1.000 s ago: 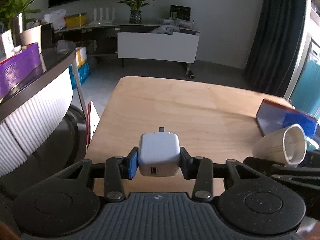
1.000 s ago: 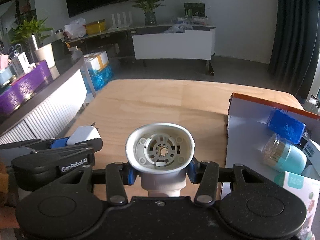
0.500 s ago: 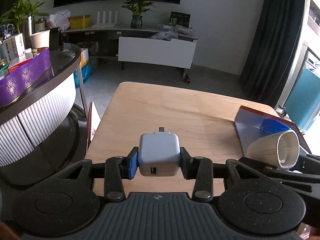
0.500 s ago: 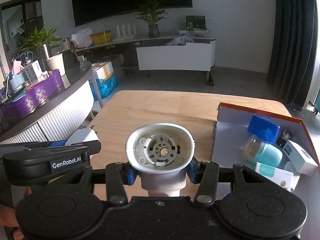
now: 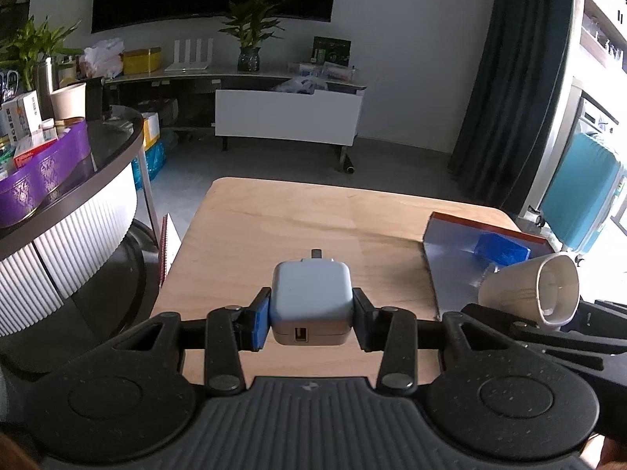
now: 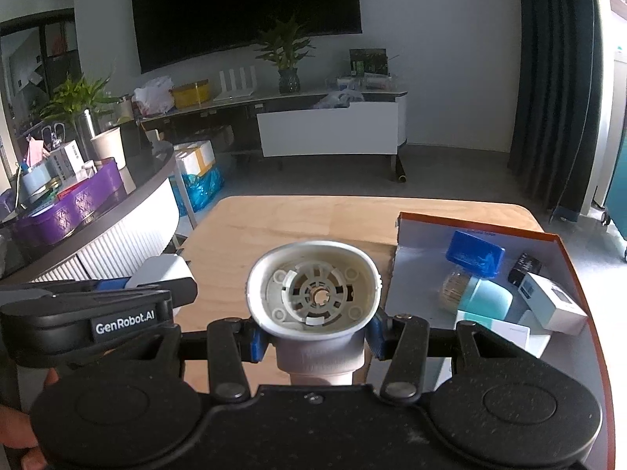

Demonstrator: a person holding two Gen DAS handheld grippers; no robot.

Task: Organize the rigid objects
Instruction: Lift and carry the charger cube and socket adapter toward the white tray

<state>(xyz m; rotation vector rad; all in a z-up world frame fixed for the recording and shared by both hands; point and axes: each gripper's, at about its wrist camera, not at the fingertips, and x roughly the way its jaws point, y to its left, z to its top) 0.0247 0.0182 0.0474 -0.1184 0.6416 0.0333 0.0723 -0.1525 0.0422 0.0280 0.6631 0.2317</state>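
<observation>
We hold a white USB charger squarely between the pads of our left gripper, its USB port facing back toward the camera and its metal prongs pointing forward, away from us. The jaws are clamped on the charger's two flat sides, closed as far as its body allows, and the charger hangs in the air above the near part of the wooden table, touching nothing else.

Our right gripper grips a white plastic funnel-shaped housing by its narrow neck, low down, with the wide open mouth tilted up toward the camera so that the ribbed inner ring and centre hole show. The jaws stand partly apart, held so by the neck they press on from both sides. This part too is off the table.

The two grippers are side by side, the left one just beside the right; in the right wrist view the charger shows at the left edge, and in the left wrist view the housing shows at the right.

To the right of both lies an open box with an orange rim, holding a blue case, a teal bottle and a small white carton
</observation>
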